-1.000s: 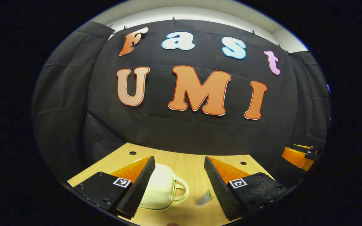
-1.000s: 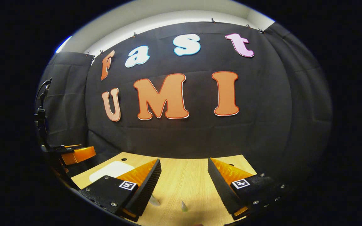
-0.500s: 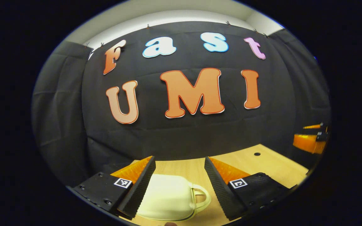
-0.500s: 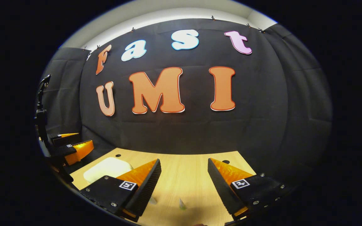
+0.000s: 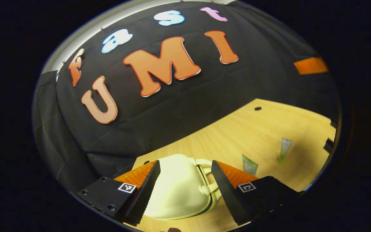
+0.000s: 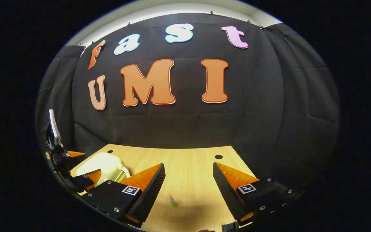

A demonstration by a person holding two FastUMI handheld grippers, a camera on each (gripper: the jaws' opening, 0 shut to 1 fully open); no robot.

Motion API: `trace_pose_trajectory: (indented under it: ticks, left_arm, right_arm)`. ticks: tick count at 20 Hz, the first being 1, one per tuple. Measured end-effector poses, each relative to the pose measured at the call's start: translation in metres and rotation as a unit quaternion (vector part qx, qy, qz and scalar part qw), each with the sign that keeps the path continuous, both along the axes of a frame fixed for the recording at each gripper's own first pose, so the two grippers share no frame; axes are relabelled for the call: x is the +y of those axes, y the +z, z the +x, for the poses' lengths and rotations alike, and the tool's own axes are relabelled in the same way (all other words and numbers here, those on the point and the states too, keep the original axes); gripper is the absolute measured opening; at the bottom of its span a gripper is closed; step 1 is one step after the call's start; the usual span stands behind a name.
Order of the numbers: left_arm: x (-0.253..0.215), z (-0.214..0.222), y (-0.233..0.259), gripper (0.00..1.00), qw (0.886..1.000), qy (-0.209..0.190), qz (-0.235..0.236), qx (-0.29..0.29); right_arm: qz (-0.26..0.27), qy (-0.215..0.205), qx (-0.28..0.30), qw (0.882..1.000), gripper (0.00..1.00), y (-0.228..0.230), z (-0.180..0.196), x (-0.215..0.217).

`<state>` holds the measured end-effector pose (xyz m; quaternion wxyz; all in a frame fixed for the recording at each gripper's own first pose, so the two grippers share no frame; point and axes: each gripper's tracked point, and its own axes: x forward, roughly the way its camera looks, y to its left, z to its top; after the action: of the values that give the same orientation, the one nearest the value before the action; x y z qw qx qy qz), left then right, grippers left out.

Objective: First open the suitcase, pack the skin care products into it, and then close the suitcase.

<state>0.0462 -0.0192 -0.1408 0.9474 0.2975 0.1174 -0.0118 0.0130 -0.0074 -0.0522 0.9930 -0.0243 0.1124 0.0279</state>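
The left gripper (image 5: 185, 190) hangs low over the wooden table (image 5: 262, 129) with its two ribbed black fingers spread apart, one on each side of the cream suitcase (image 5: 177, 193); whether either finger touches the shell cannot be told. The suitcase lies shut near the table's left end, close to the back edge by the black cloth wall (image 5: 172, 106), its handle (image 5: 206, 178) turned toward the gripper's right finger. Further along the table toward its middle lie two skin care tubes: a green-and-white tube (image 5: 249, 164) just beyond the right finger, and a slimmer pale tube (image 5: 284, 149) apart from it, nearer the right end. A round hole (image 5: 258, 108) sits in the tabletop near the back edge. In the right gripper view, the right gripper (image 6: 188, 190) is held above the table's middle with its fingers wide apart and nothing between them; one small tube (image 6: 173, 201) lies on the wood just below and between them. Off to the left end in that view sit the suitcase (image 6: 103, 162) and the left gripper (image 6: 76, 170) straddling it, its orange finger backs showing.
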Motion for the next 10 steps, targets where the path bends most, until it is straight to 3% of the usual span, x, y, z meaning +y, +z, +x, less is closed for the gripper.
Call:
trace_pose_trajectory:
  ticks: [4, 7, 10]
  left_arm:
    - [-0.005, 0.016, -0.048, 0.98, 0.995, -0.028, 0.074, 0.053]
    - [-0.005, 0.028, -0.078, 0.99, 0.984, -0.045, 0.145, 0.091]
    - [-0.016, 0.030, -0.099, 0.98, 0.973, -0.068, 0.179, 0.127]
  right_arm:
    - [0.007, -0.024, 0.021, 0.999, 0.94, -0.015, -0.002, -0.019]
    - [0.008, -0.042, 0.035, 0.998, 0.95, -0.023, -0.003, -0.034]
    - [0.015, -0.058, 0.045, 0.997, 0.95, -0.029, -0.004, -0.044]
